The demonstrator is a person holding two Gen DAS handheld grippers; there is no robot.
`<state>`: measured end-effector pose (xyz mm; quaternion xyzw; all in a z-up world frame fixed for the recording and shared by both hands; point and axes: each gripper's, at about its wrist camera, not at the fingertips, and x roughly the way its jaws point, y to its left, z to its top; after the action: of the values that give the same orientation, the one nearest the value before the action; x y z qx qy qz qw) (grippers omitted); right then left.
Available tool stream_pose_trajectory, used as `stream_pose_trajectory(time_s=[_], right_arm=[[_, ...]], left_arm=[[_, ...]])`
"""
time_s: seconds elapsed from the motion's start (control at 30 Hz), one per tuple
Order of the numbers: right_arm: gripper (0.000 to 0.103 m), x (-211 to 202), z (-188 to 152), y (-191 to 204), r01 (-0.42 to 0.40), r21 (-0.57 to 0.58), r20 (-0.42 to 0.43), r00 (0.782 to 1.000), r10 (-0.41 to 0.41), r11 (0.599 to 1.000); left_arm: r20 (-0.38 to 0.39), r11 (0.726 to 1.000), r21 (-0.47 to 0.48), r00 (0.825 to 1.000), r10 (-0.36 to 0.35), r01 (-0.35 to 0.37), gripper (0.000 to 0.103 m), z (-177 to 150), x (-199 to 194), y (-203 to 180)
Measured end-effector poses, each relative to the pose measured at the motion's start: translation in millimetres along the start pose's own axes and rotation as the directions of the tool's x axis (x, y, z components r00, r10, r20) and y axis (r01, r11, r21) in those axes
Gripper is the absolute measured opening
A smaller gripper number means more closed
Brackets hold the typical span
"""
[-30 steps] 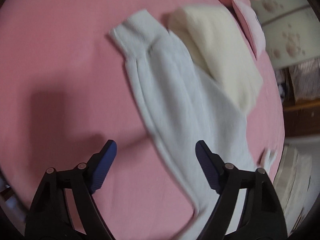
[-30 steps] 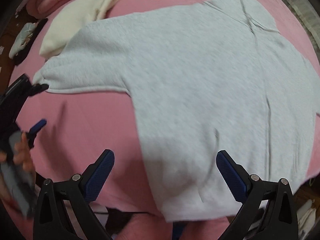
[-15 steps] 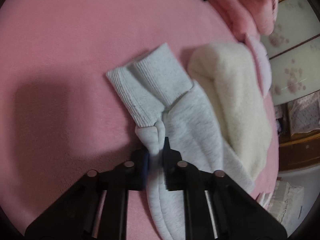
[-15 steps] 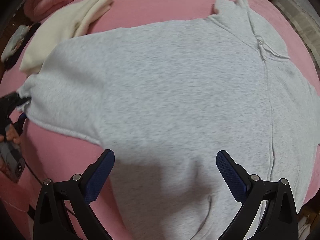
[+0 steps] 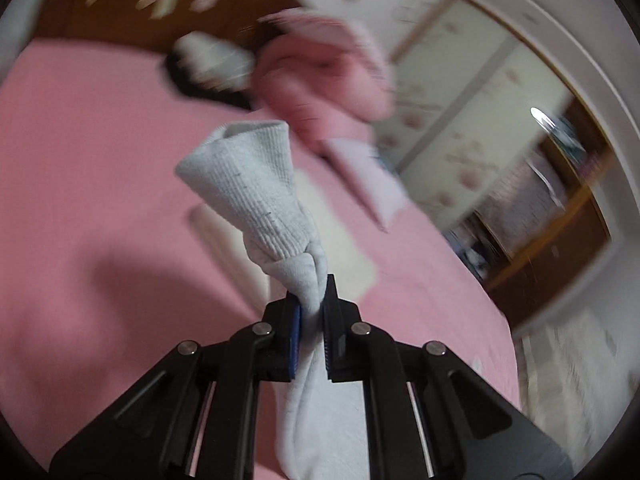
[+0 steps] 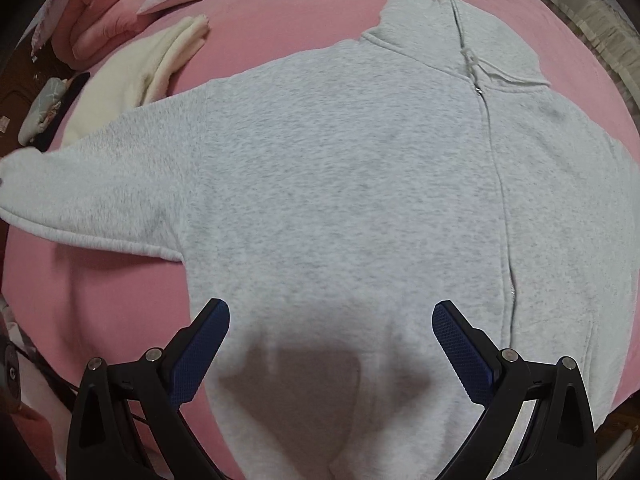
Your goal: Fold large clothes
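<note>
A light grey zip hoodie (image 6: 340, 184) lies spread flat on the pink bed (image 6: 100, 280), hood at the far side, one sleeve (image 6: 92, 200) stretched out to the left. My left gripper (image 5: 311, 312) is shut on that sleeve just behind its ribbed cuff (image 5: 248, 184) and holds it raised above the bed. My right gripper (image 6: 330, 320) is open and empty, hovering over the hoodie's lower body near the hem.
A folded cream garment (image 6: 132, 80) lies beside the raised sleeve. Pink pillows and bedding (image 6: 120, 12) are piled at the bed's head. A wardrobe with sliding doors (image 5: 472, 112) and wooden furniture (image 5: 560, 248) stand past the bed's edge.
My left gripper closed on the sleeve by the cuff and has lifted it off the bed. My right gripper moved in lower over the hoodie's body, still open.
</note>
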<state>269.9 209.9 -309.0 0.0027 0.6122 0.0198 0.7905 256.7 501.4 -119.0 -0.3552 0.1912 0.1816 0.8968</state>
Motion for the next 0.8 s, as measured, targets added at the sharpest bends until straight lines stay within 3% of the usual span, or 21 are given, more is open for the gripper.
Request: stream_pose_trajectory(time_s=[0.2,0.3,0.47,0.6,0.67,0.7,0.77,0.8], right_arm=[[0.103,-29,-7,-70,-0.017,0.023,0.065,0.998,0.015,1.000],[0.103,-38,-5,-122,-0.005,0.069,0.090,0.996,-0.001,0.998],[0.103,-61,-22,-222,0.047,0.154,0.108,0.992,-0.064,0.987],[0.103,-67,-30,-291,0.080,0.221,0.115,0.988,-0.108,0.972],[0.103,-69,-35,-323,0.084,0.248,0.110,0.987,-0.114,0.965],[0.103,-67,-37,-337,0.084,0.260,0.104,0.988,-0.114,0.962],[0.103,-59,-37,-355,0.067,0.285,0.090,0.991,-0.096,0.956],[0.103,-55,-37,-361,0.050,0.298,0.084,0.993,-0.079,0.953]], left_arm=[[-0.061,0.965,0.211,0.987,-0.148,0.157,0.006,-48,-12,-130],[-0.122,0.921,0.323,0.975,-0.186,0.216,0.006,-101,-19,-190],[-0.267,0.815,0.512,0.952,-0.151,0.273,0.006,-207,8,-260],[-0.437,0.732,0.599,0.899,-0.041,0.325,0.006,-301,23,-281],[-0.520,0.679,0.646,0.852,0.057,0.349,0.007,-337,39,-290],[-0.542,0.655,0.671,0.832,0.115,0.346,0.011,-352,44,-295],[-0.587,0.640,0.679,0.790,0.180,0.359,0.020,-376,39,-287],[-0.617,0.650,0.662,0.764,0.188,0.374,0.042,-380,37,-288]])
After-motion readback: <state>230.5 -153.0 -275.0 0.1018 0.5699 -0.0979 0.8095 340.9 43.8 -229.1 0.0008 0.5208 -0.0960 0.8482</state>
